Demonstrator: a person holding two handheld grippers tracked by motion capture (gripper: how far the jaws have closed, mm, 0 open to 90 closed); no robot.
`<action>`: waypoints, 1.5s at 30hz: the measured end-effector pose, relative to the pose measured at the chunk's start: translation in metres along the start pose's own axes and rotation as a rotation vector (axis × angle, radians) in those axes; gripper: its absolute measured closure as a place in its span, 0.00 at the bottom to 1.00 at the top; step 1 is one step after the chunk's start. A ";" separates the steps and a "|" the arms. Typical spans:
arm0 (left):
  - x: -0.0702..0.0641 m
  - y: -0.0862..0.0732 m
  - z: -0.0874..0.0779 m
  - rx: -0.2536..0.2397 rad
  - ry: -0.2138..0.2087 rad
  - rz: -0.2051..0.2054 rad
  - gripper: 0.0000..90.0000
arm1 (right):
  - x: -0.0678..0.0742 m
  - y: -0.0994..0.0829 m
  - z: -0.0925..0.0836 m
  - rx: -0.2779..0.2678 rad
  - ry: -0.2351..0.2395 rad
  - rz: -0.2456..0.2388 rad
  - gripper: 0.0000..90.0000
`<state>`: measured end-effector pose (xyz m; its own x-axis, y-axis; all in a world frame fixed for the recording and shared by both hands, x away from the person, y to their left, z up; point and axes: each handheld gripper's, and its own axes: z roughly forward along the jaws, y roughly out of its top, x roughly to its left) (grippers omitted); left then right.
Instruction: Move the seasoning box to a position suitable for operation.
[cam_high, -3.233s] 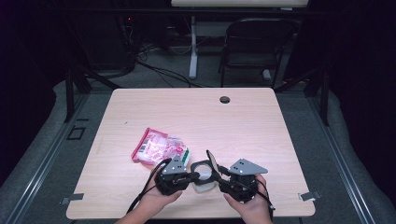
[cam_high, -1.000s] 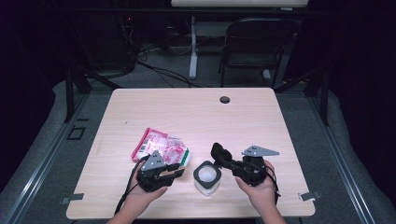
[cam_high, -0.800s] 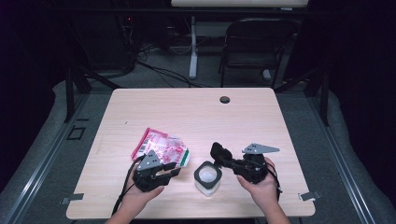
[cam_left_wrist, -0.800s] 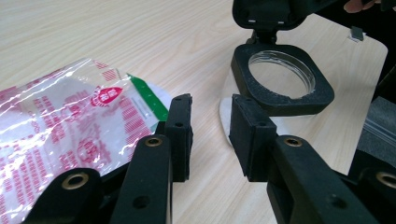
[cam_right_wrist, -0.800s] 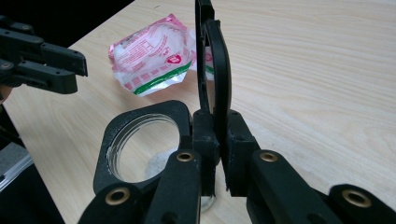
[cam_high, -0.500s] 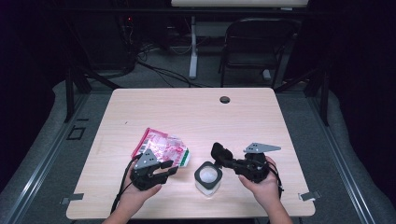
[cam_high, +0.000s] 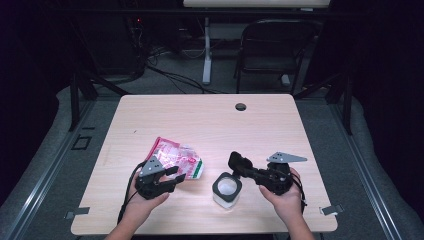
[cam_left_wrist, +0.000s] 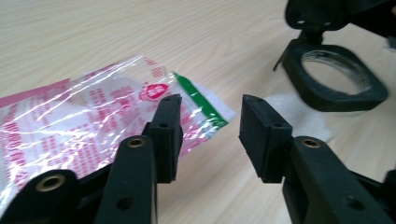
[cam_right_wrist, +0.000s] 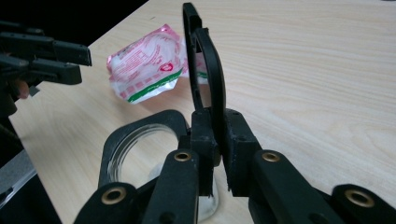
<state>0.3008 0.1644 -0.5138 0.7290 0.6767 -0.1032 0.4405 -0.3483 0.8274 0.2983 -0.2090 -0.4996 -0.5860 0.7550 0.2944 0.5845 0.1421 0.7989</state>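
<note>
High view: clear jar (cam_high: 227, 190) with black rim stands near the front edge of the bench (cam_high: 210, 120); take it as the landmark. Right claw (cam_high: 239, 163) sits just right of the jar, clamped on the jar's flip lid (cam_high: 234, 159), which stands raised at the jar's back edge. Pink-and-white snack bag (cam_high: 175, 159) lies flat left of the jar, close but apart. Left claw (cam_high: 172, 181) is left of the jar, at the bag's near edge, person's hand wrapped round it. Small dark hole (cam_high: 241, 106) in the bench well behind the jar. Left gripper view: left claw (cam_left_wrist: 210, 128) has its jaws apart, just been opening, nothing between them, bare bench in the gap; bag (cam_left_wrist: 84, 126) lies under and beside one jaw, with its green-striped end toward the jar (cam_left_wrist: 334, 74) farther off. Right gripper view: right claw (cam_right_wrist: 215, 140) jaws together on the thin black lid (cam_right_wrist: 205, 60), lid upright on edge; jar mouth (cam_right_wrist: 140, 144) just beside the jaws, bag (cam_right_wrist: 144, 65) beyond the jar, left claw (cam_right_wrist: 74, 63) near the bag.
</note>
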 end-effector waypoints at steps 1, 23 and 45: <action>0.000 0.000 0.000 0.000 0.000 0.000 0.63 | 0.000 0.000 0.000 0.000 0.000 0.000 0.93; 0.006 -0.015 0.023 0.097 0.090 0.120 0.50 | -0.009 -0.003 -0.001 -0.095 -0.047 0.041 0.79; -0.016 -0.020 0.055 0.247 0.294 0.459 0.47 | -0.001 -0.014 -0.007 -0.094 -0.052 0.011 0.72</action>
<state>0.3093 0.1253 -0.5591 0.7139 0.5599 0.4206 0.2493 -0.7644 0.5946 0.2866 -0.2165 -0.5075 -0.5489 0.7884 0.2776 0.5338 0.0751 0.8422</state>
